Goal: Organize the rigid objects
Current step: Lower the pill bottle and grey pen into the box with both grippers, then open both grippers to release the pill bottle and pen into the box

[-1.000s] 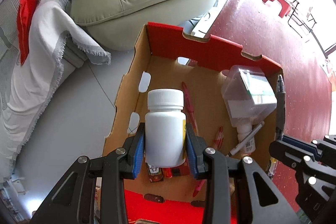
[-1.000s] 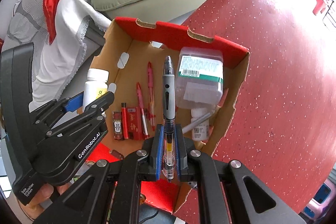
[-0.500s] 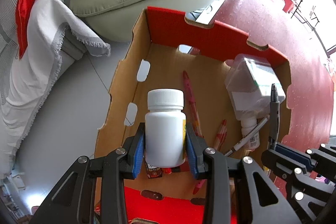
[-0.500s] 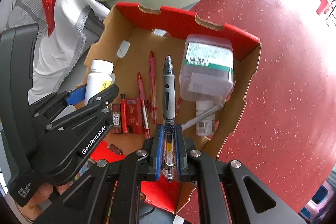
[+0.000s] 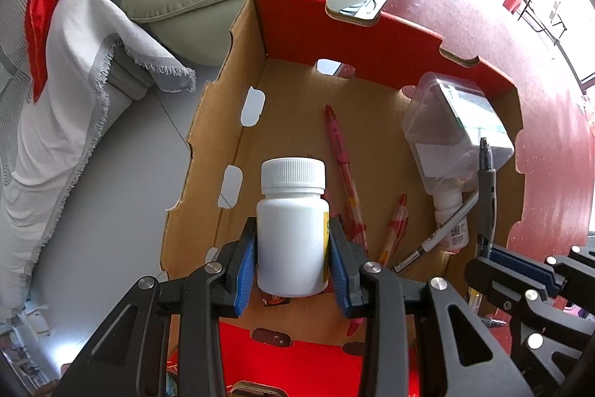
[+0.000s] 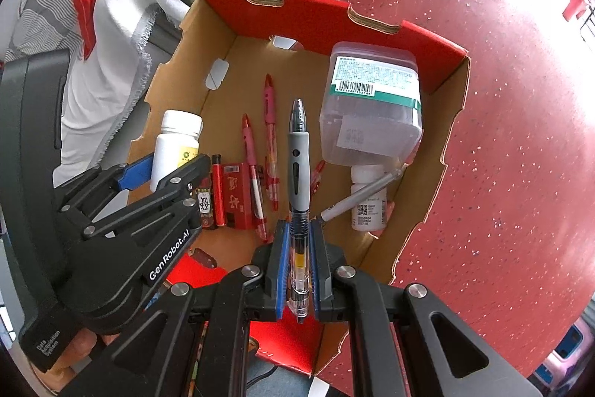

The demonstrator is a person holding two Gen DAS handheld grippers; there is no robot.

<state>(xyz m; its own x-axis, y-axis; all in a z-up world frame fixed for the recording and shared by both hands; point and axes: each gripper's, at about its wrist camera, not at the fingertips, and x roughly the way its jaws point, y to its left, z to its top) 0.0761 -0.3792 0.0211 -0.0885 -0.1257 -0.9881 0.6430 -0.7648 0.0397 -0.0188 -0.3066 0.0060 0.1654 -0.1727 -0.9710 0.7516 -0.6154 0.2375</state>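
Both tools loaded above the open cardboard box point(image 5: 238, 73).

My left tool point(image 5: 293, 261) clamps the white bottle point(image 5: 292, 229) at lower centre of its frame, over the box's left side; my right tool point(image 6: 298, 259) pinches the grey-grip pen point(image 6: 298, 151) upright at frame centre. Below lie pink pens point(image 6: 270, 121), a red carton point(image 6: 234, 196) and a clear jug point(image 6: 372, 110) at right, crowding the floor of the box.
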